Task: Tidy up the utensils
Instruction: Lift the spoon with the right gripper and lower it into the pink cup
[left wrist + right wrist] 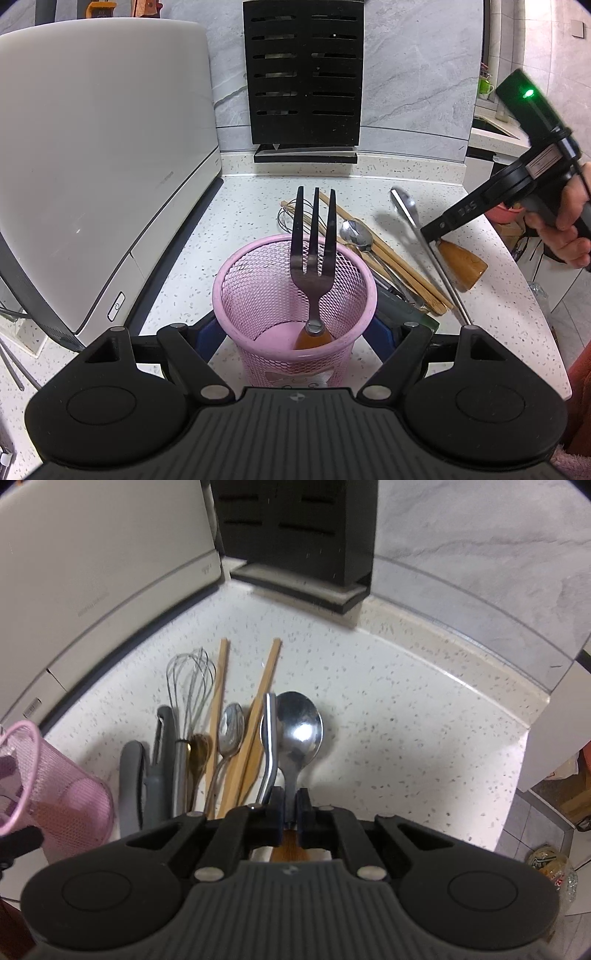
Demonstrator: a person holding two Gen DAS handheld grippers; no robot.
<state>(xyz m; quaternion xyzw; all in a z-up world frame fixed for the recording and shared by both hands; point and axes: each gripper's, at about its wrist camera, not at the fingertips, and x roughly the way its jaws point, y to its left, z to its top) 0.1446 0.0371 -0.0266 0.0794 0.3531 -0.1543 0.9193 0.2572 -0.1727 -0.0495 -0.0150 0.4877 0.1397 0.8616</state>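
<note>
A pink mesh cup (258, 295) stands on the speckled counter between the blue pads of my left gripper (295, 334), which press on its two sides. A fork (314, 236) with a wooden handle stands inside it, tines up. To the right, my right gripper (291, 805) is shut on the neck of a large steel spoon (300, 731) with a wooden handle (461, 266). A person's hand holds that right gripper (441, 230). The pink mesh cup (66, 797) shows at the left edge of the right wrist view.
Beside the spoon lie a bent steel handle (270, 738), wooden chopsticks (264, 686), a small spoon (232, 731), a whisk (192, 686), a grey peeler (164, 753) and a grey-handled tool (131, 775). A white appliance (103, 147) stands left, a black slotted rack (303, 74) at the back wall.
</note>
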